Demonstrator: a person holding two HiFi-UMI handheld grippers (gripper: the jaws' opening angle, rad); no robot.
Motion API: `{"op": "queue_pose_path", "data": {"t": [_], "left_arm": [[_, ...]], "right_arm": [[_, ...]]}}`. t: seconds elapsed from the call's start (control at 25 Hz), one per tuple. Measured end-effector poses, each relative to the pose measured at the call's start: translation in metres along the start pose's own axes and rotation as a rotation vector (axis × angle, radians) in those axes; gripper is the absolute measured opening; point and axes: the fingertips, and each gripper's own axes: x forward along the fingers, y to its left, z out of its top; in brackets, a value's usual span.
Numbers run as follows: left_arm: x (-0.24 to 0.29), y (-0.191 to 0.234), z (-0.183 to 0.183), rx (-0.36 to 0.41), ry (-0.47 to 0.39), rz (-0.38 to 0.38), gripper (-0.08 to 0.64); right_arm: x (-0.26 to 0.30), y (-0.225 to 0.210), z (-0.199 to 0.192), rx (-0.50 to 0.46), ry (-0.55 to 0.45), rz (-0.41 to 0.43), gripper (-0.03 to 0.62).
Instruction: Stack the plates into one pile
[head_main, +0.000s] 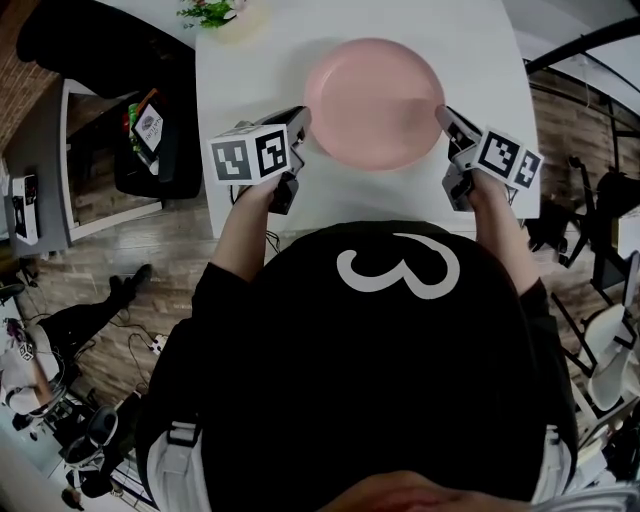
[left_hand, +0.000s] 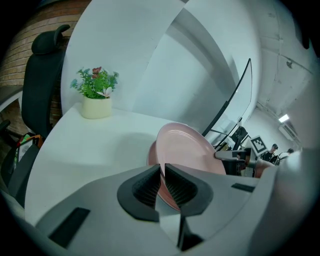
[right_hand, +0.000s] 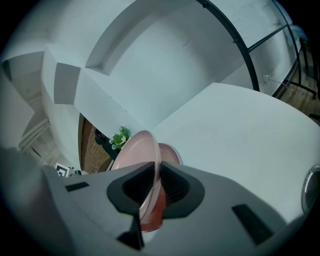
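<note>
Surface (head_main: 250, 80) carries 2nd plate (right_hand: 171, 152). My plate (head_main: 372, 100) hangs right above it, so the drop looks straight down. Left hand-held gripper (left_hand: 161, 185) pinches its left rim, right hand-held gripper (right_hand: 156, 187) its right rim.

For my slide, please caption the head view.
Left gripper and right gripper clamp a round pink plate by opposite rims over a white table.
</note>
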Motion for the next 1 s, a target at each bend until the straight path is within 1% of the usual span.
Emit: {"op": "queue_pose_path", "data": {"t": [0.24,0.6,1.0], "left_arm": [[0.006,0.007,-0.008,0.001,0.024,0.004,0.041],[0.018,0.004,-0.015,0.004,0.058,-0.025,0.041],[0.029,0.007,-0.021,0.009,0.09,-0.028,0.041]], "right_arm": [[0.004,-0.008,-0.008,0.004,0.01,-0.029,0.052],[0.006,-0.021,-0.013,0.041,0.006,-0.06,0.052],[0.008,-0.03,-0.019,0.046,0.019,-0.087,0.052]]}}
